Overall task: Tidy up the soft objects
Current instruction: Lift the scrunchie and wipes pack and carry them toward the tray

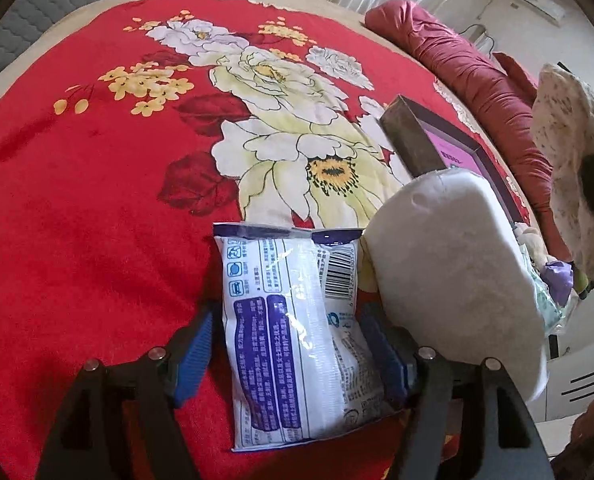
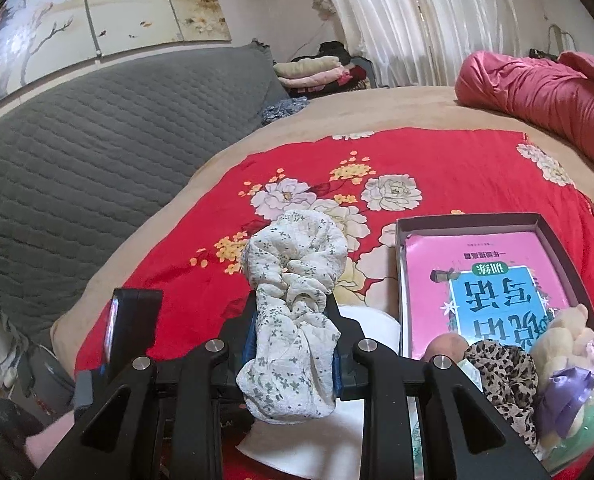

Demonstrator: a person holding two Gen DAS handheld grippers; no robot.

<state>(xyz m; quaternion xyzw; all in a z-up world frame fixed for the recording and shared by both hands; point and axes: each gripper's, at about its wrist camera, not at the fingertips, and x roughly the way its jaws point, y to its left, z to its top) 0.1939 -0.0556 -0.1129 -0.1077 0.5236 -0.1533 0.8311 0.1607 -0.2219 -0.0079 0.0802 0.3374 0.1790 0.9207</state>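
My left hand-held gripper (image 1: 297, 344) pinches the wipes pack (image 1: 297, 340); right hand-held gripper (image 2: 293, 344) pinches the floral cloth (image 2: 293, 300), whose loose top at twelve o'clock could snag the box (image 2: 493, 280).

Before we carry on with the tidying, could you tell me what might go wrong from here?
1. The white floral cloth bulges loosely out of the right gripper; it could slip free.
2. The plastic packet sits between the left gripper fingers at an angle and may twist out.
3. The box is already crowded.

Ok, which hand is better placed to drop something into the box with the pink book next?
Right, probably. The right gripper holds the floral cloth beside the open box; the left gripper has the wipes pack behind a white pad.
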